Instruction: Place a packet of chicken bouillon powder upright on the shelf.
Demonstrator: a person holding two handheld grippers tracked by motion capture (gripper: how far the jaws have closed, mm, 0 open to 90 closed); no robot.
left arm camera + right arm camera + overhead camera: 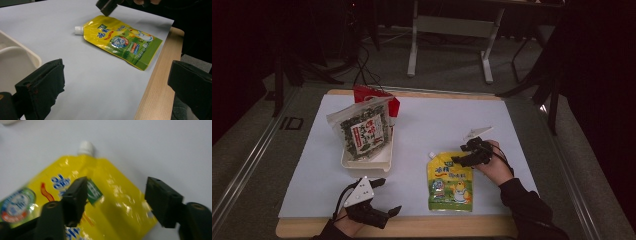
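1. Nearest the camera in the high view, the left hand-held gripper (pixel 384 196) rests at the front wooden edge of the desk (pixel 412 227), its jaws spread wide with nothing between them; in the left gripper view the two black jaws stand far apart over the pale sheet (pixel 100 82) that covers the desk.
2. Just beyond, to the right, a yellow spouted pouch (pixel 450 185) lies flat on the sheet near the front edge, its white cap (pixel 431 154) pointing away from the person.
3. Above the pouch's upper right part hovers the right hand-held gripper (pixel 458 159), held in the person's right hand (pixel 492 167). Its jaws are parted and grip nothing; in the right gripper view the pouch (pixel 82 202) lies beneath them, not pinched.
4. Farther back on the left sits a white tray (pixel 377 161), well apart from the pouch.
5. Leaning in the tray is a clear bag of dark seaweed snack (pixel 360 131), with a red packet (pixel 368 93) behind it.
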